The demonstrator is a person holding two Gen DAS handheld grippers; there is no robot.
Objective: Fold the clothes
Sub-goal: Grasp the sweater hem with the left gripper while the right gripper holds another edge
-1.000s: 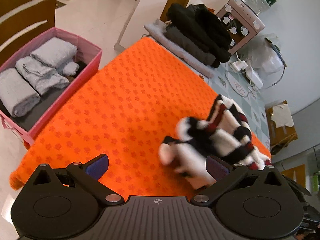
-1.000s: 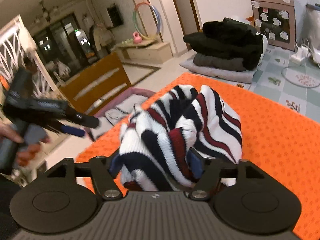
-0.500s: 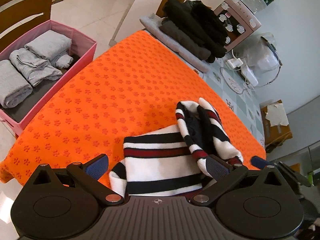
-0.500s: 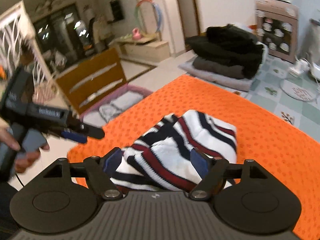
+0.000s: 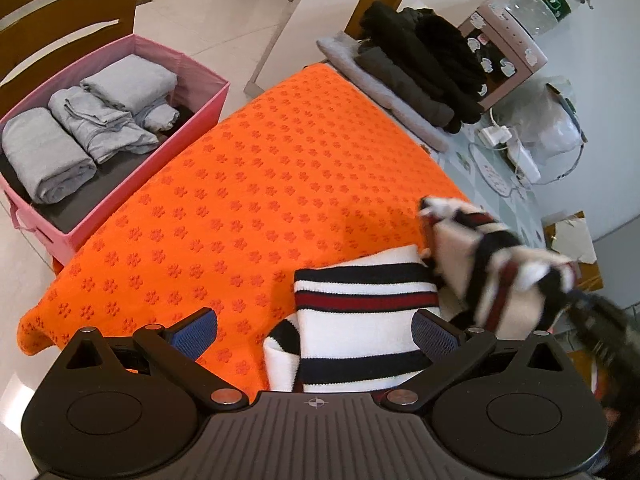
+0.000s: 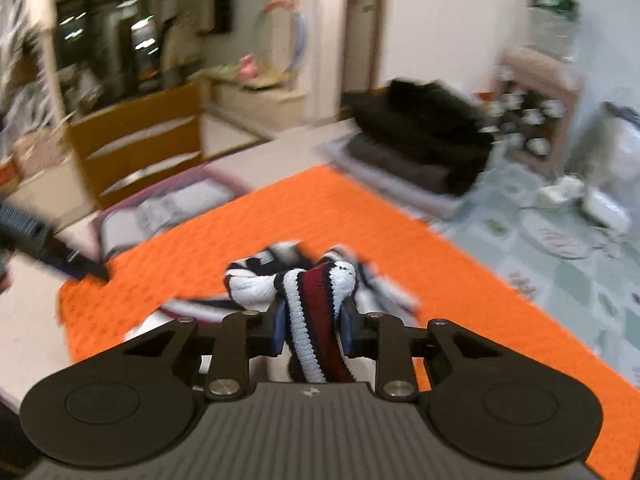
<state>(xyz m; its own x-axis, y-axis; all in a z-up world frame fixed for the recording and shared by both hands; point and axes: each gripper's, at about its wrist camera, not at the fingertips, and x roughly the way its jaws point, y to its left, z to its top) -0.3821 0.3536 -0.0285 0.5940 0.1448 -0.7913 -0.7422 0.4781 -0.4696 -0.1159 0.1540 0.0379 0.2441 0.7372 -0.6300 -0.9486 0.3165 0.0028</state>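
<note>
A white sweater with black and red stripes (image 5: 360,288) lies near the front edge of the orange mat (image 5: 260,180). My left gripper (image 5: 316,332) hangs open just above its flat part, pads wide apart and off the cloth. At the right of the left wrist view, my right gripper (image 5: 592,308) is a dark blur that lifts a bunched part of the sweater. In the right wrist view the right gripper (image 6: 313,328) has its jaws closing, and the pads press on a thick fold of the sweater (image 6: 316,292). My left gripper (image 6: 48,244) shows there at the left edge.
A pink fabric box (image 5: 160,158) with folded grey clothes (image 5: 100,120) stands left of the mat. A pile of dark clothes (image 5: 420,64) lies at the mat's far end, beside a pink water dispenser (image 5: 504,64). A wooden chair (image 5: 60,12) stands behind the box.
The sweater came down from a raised bundle onto the mat. The right gripper's wide jaws closed on a fold of it and pulled that part up to the right.
</note>
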